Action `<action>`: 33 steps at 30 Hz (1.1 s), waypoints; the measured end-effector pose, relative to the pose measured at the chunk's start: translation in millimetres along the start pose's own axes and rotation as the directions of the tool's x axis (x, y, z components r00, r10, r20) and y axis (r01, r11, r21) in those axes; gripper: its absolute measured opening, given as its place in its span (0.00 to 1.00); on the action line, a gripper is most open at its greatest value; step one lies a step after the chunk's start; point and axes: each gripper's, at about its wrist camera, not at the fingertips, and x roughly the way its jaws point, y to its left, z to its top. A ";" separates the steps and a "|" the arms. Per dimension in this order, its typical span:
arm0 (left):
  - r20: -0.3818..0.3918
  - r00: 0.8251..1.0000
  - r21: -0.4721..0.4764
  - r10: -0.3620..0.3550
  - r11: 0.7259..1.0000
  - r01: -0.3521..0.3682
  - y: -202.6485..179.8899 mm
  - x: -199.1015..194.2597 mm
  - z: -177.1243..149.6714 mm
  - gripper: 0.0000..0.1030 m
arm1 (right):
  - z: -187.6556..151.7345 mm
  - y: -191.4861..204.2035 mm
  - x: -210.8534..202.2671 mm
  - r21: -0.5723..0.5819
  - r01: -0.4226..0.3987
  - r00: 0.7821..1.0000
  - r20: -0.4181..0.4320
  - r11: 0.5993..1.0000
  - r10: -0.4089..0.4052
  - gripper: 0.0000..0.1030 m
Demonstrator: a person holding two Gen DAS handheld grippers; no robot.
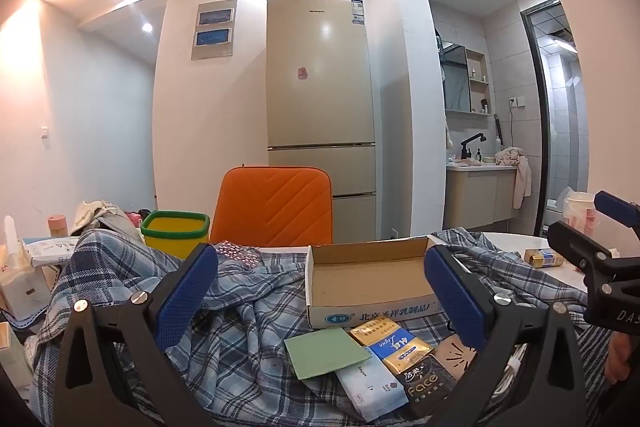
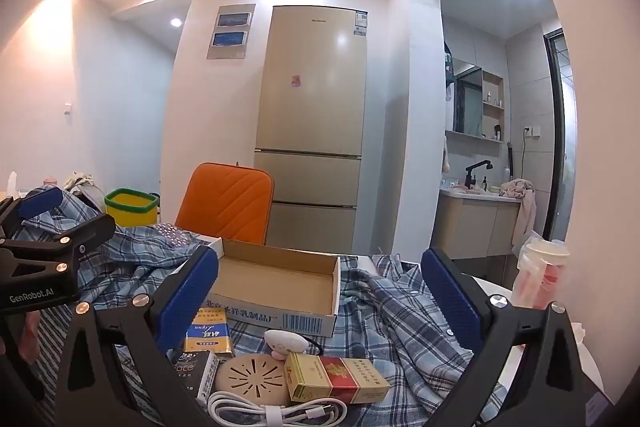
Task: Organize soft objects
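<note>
Left gripper (image 1: 320, 299): jaws spread wide, nothing between the blue pads (image 1: 185, 295); it hovers level over the plaid cloth, aimed at the cardboard box.
Right gripper (image 2: 320, 297): also wide open and empty, hovering just beside the left one; each shows at the edge of the other's view.
Hands: a bit of a hand (image 1: 618, 359) shows at the right gripper's handle in the left view, and fingers (image 2: 28, 333) at the left gripper's handle in the right view.
Plaid cloth (image 1: 224, 311): blue-and-white checked fabric, rumpled, spread over the table under both grippers and under the small items.
Cardboard box (image 2: 280, 285): shallow open tray with printed sides, lying on the cloth straight ahead of both grippers, with nothing visible inside.
Small items near the left gripper: a green card (image 1: 326, 351), a white-blue tissue pack (image 1: 370, 387), a gold-and-blue pack (image 1: 400, 345) and a dark "Face" pack (image 1: 428, 383), overlapping in a loose pile in front of the box.
Small items near the right gripper: a round beige vented disc (image 2: 252, 377), a red-and-gold carton (image 2: 340, 379), a coiled white cable (image 2: 276, 413) and a small white gadget (image 2: 286, 341).
Table (image 1: 516, 241): white surface bare at the right.
Behind the table: an orange chair (image 1: 276, 207) and a yellow bin with a green rim (image 1: 176, 231).
Far back: a beige fridge (image 1: 320, 99) against the wall; a washbasin cabinet (image 2: 476, 223) through the arch.
</note>
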 end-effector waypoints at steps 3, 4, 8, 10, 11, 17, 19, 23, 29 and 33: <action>0.000 1.000 0.001 0.000 1.000 0.000 -0.2 0.1 -0.5 1.00 | -1.2 -1.4 1.9 0.003 0.000 1.000 -0.003 1.000 0.000 1.00; 0.000 1.000 0.001 0.000 1.000 0.000 -0.3 0.1 -0.6 1.00 | -1.3 -1.4 2.0 0.004 0.000 1.000 -0.004 1.000 0.000 1.00; -0.001 1.000 0.001 0.000 1.000 0.000 -0.1 0.4 -0.4 1.00 | -6.2 0.0 4.6 0.012 0.000 1.000 -0.022 1.000 0.000 1.00; -0.001 1.000 0.000 0.000 1.000 0.000 -0.1 0.3 -0.5 1.00 | -6.4 -1.1 5.7 0.020 0.000 1.000 -0.030 1.000 0.001 1.00; -0.001 1.000 0.001 0.000 1.000 0.000 -0.1 0.4 -0.4 1.00 | -7.0 -1.7 6.0 0.024 0.003 0.999 -0.033 1.000 -0.002 1.00; 0.001 1.000 0.007 0.003 1.000 -0.003 -3.8 0.3 -1.3 1.00 | -5.1 -2.1 8.8 0.020 0.010 0.999 -0.050 1.000 -0.009 1.00; -0.002 1.000 0.006 0.003 1.000 -0.003 -3.8 0.7 -1.3 1.00 | -4.6 -3.2 10.2 0.019 0.009 0.998 -0.055 1.000 -0.008 1.00; -0.010 1.000 0.003 0.003 1.000 -0.003 -3.4 2.0 -0.3 1.00 | -4.2 -3.5 9.9 0.020 0.024 0.999 -0.049 1.000 -0.023 1.00; -0.020 1.000 0.004 0.002 1.000 -0.002 -4.4 3.6 0.0 1.00 | -3.7 -1.8 9.4 0.005 0.018 0.999 -0.049 1.000 -0.018 1.00; -0.027 1.000 0.003 0.001 1.000 -0.001 -4.0 5.6 -0.4 1.00 | -3.3 -1.0 7.8 0.004 0.023 0.999 -0.047 1.000 -0.023 1.00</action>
